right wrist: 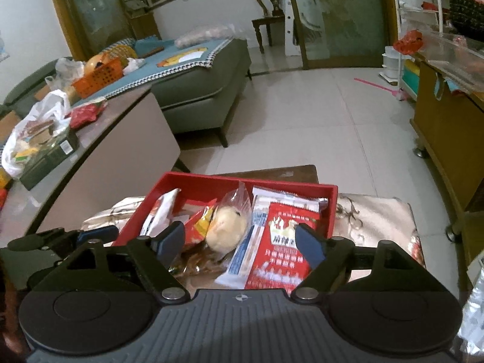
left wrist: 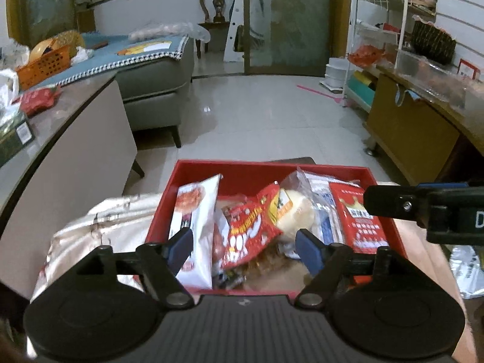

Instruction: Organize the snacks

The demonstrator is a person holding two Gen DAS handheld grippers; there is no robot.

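Pale floor tiles [left wrist: 257, 106] fill the middle of both wrist views, with a grey sofa [left wrist: 157, 90] under a blue blanket at upper left, a wooden chair [left wrist: 217, 6] at top center, and wire shelves [left wrist: 378, 30] at upper right. Along the left edge of each frame runs a long surface [right wrist: 99, 127] carrying an orange basket [right wrist: 98, 77], a red packet [right wrist: 86, 115] and a white plastic bag [right wrist: 36, 130]. At lower center of both frames sits a red tray [left wrist: 263, 168] of snacks, resting on a crinkled silver sheet [left wrist: 99, 230]. Inside the tray, from left to right in the frame, stand a white packet [left wrist: 196, 227], a red snack bag [left wrist: 248, 230], a pale round bun in clear wrap [left wrist: 295, 211], a blue-and-white packet [right wrist: 252, 242] and a red packet with white lettering [right wrist: 282, 242]. The left gripper [left wrist: 243, 243] hangs over the near part of the tray, its blue-padded jaws spread wide with nothing between them touching the pads. The right gripper [right wrist: 239, 240] hangs beside it over the tray's right half, jaws likewise spread wide and gripping nothing; it also enters the left wrist view at the right edge.
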